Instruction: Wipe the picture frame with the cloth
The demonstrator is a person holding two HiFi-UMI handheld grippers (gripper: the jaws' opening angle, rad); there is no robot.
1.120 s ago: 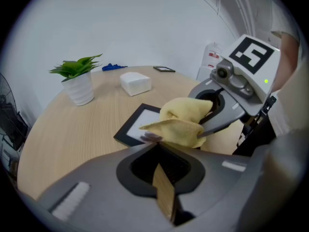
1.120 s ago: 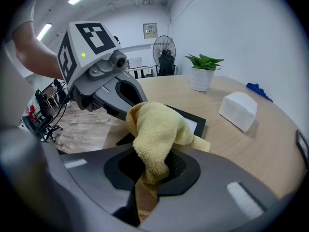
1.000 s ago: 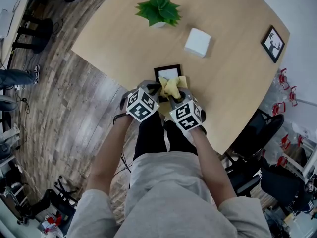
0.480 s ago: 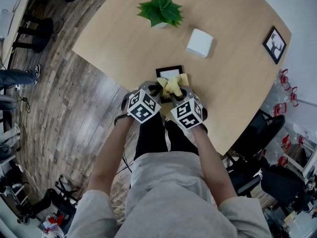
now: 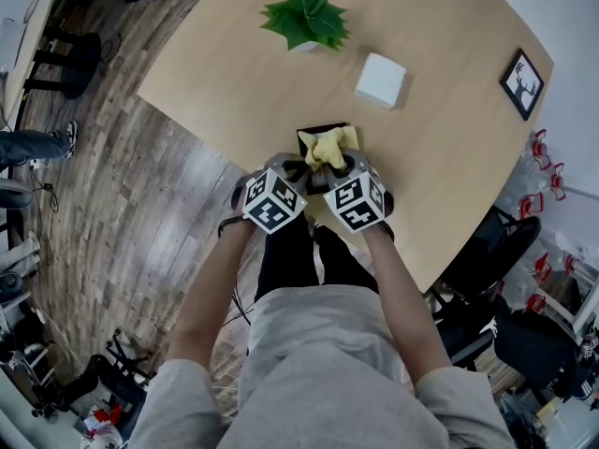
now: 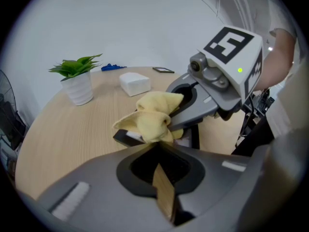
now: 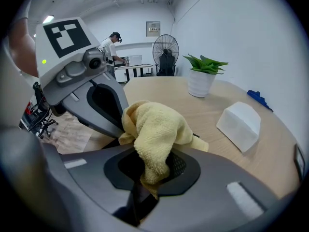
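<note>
A small black picture frame (image 5: 319, 131) sits near the front edge of the round wooden table (image 5: 440, 157), mostly hidden under a crumpled yellow cloth (image 5: 328, 147). My right gripper (image 5: 340, 166) is shut on the cloth (image 7: 153, 129) and presses it onto the frame. My left gripper (image 5: 298, 168) is close beside it on the left, its jaws shut on the frame's near edge. In the left gripper view the frame's black corner (image 6: 126, 137) shows under the cloth (image 6: 152, 116), with the right gripper (image 6: 170, 123) across from my left gripper (image 6: 158, 148).
A potted green plant (image 5: 304, 15) and a white box (image 5: 379, 80) stand farther back on the table. A second black frame (image 5: 520, 82) lies at the far right. Chairs (image 5: 487, 251) crowd the table's right edge. A person (image 7: 114, 45) and a fan (image 7: 165, 50) are far behind.
Both grippers have moved slightly forward over the table. The cloth has slid farther along the frame and now covers more of it.
</note>
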